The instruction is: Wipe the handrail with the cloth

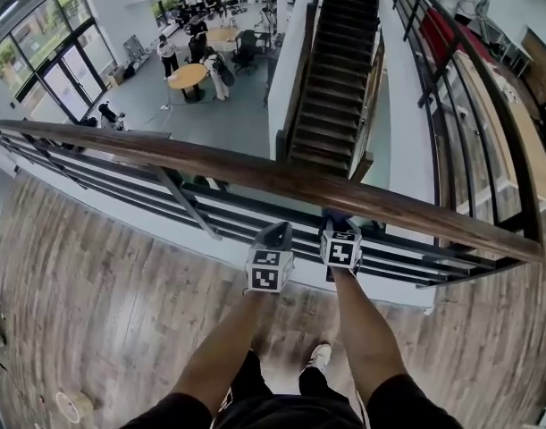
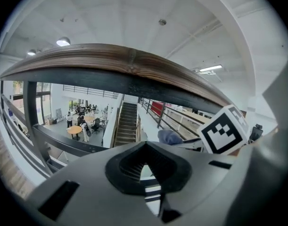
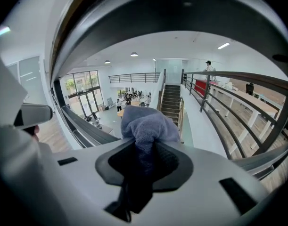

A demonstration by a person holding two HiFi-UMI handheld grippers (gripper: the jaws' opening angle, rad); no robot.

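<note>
The brown wooden handrail (image 1: 255,172) runs across the head view on dark metal bars. My right gripper (image 1: 337,223) is shut on a bunched blue cloth (image 1: 335,215), which sits just at the rail's near underside. In the right gripper view the cloth (image 3: 146,126) fills the jaws, and the rail's dark underside (image 3: 181,13) arches close overhead. My left gripper (image 1: 277,232) hangs beside the right one, a little lower and below the rail (image 2: 129,65). Its jaws are shut with nothing in them. From the left gripper view the cloth (image 2: 169,136) shows to the right.
Beyond the railing is a drop to a lower floor with a staircase (image 1: 340,70), round tables (image 1: 188,76) and people. I stand on a wood-plank floor (image 1: 103,302). A slanted rail post (image 1: 188,204) stands left of the grippers. A side railing (image 1: 469,79) runs away at the right.
</note>
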